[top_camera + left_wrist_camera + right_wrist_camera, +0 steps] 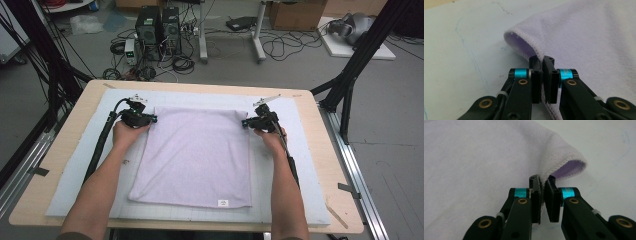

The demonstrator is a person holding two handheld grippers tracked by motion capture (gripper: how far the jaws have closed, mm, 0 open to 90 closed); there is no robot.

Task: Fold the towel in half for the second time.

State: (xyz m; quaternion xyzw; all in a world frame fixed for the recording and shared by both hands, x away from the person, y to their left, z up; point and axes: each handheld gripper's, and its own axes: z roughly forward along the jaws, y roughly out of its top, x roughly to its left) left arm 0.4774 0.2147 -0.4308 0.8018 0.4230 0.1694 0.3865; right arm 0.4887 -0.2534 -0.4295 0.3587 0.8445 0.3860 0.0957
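Toward the table's far edge, left claw (pixel 153 119) clenched on the lilac towel's (pixel 195 155) far-left hem, right claw (pixel 245 122) clenched on its far-right hem, towel flat on a pale mat (pixel 80 165), centred on the table (pixel 60 145).

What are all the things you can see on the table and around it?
towel: one, pale lilac, flat in the middle of the mat, small white label at its near edge
mat: one, light grey, covering the tabletop
table: one, light wood
computer towers: two, black, on the floor behind the table
cardboard box: one, brown, on the floor behind
left tool: one, black with teal rings, shut on the towel's far left corner
right tool: one, black with teal rings, shut on the far right corner
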